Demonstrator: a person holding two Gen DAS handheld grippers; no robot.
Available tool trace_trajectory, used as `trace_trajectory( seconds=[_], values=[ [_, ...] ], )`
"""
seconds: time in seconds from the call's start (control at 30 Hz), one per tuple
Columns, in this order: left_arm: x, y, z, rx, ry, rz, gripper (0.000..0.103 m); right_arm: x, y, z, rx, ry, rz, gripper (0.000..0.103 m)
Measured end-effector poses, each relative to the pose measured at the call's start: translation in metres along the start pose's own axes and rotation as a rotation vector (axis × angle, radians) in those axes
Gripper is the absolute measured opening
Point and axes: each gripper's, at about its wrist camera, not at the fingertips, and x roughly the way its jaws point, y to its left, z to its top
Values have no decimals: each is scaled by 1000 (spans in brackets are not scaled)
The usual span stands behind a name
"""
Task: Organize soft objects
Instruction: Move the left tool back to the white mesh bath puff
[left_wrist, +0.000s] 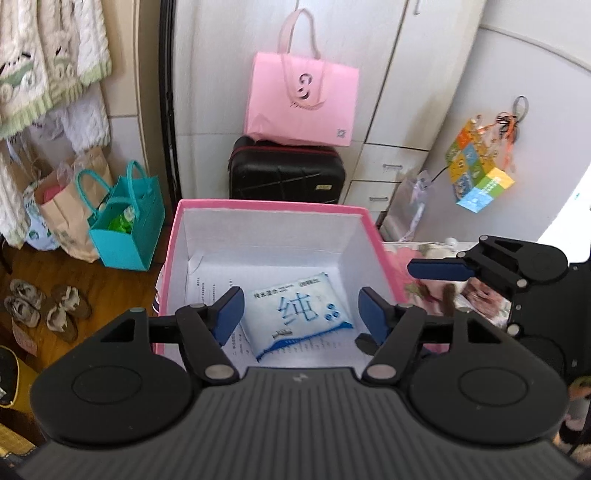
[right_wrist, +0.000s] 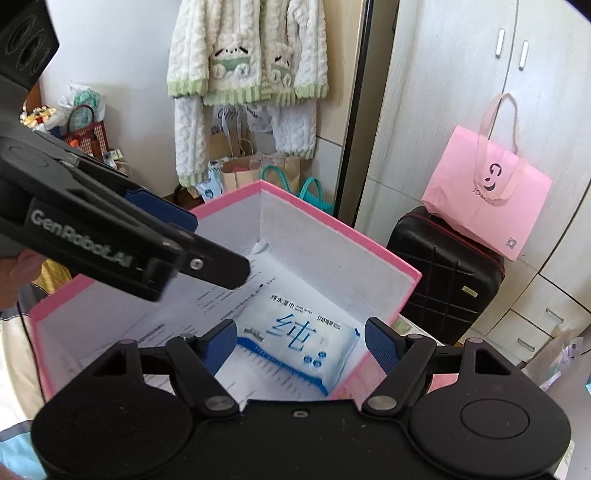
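Open-topped pink box, free room around wipes pack, left gripper over its rim.

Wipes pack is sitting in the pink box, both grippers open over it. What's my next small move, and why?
Probably lift the left gripper up out of the pink box. The wipes pack lies flat on the papers inside, free between open jaws, so it looks placed. The right gripper is empty too.

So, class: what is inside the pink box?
Inside the pink box a pack of wet wipes lies on printed paper sheets that line the bottom. The pack and the grippers cover part of the bottom, so anything there cannot be seen.
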Motion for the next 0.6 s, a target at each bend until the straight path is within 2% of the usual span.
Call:
trace_trajectory(
  seconds=[0.17,0.4,0.6],
  values=[
    [-35,-21,-10,48,-29,-37,73,-44,-9,-15,45,-28,17,80],
    [-71,-58,-28,110,-7,-127,75,-112,-42,-44,177,-61,81,81],
    [-87,-98,-49,190,2,-168,78,-163,-60,-77,225,-107,41,81]
  ],
)
